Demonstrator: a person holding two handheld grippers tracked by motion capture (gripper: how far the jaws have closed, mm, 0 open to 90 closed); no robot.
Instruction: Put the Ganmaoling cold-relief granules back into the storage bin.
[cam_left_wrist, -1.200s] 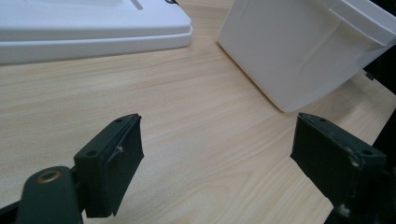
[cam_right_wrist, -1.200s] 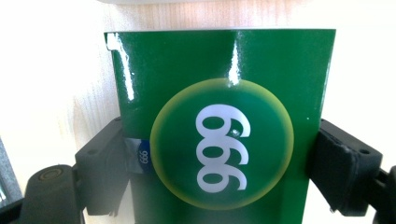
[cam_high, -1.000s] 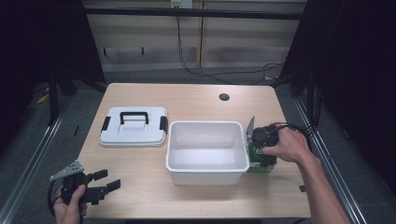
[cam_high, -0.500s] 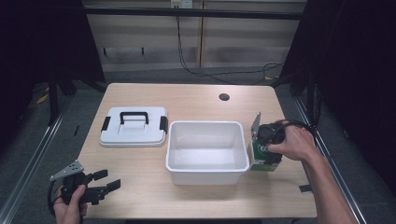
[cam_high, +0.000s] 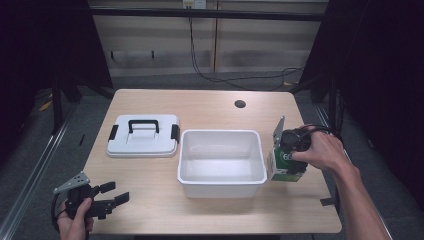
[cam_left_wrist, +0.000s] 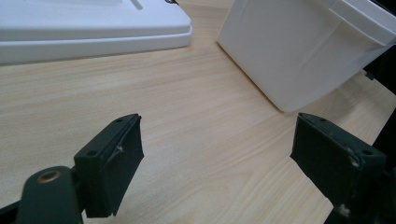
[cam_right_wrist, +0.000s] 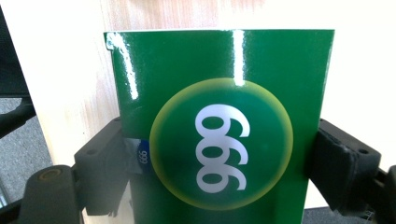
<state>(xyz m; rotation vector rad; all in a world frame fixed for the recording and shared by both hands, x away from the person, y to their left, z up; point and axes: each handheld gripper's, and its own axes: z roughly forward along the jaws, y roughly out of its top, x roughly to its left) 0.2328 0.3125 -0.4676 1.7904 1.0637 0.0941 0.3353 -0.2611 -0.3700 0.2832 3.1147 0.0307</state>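
The left gripper (cam_high: 102, 196) rests on the pale woodgrain tabletop (cam_high: 210, 210), fingers wide. A flat white lid (cam_high: 143, 136), then a smooth rectangular tub (cam_high: 220, 162). Just right, the right gripper (cam_right_wrist: 219, 163) clamps a glossy green box (cam_right_wrist: 219, 116).

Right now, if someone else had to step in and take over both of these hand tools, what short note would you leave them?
Right gripper: shut on the glossy green box with the "999" disc, at the right outer wall of the open white plastic bin.
Left gripper: open, holding nothing, low over the light wooden table near its front left corner.
White lid with black handle: lies flat, left of the bin.
Done: box gripped.
Left, probably: box into the bin, then the lid on.
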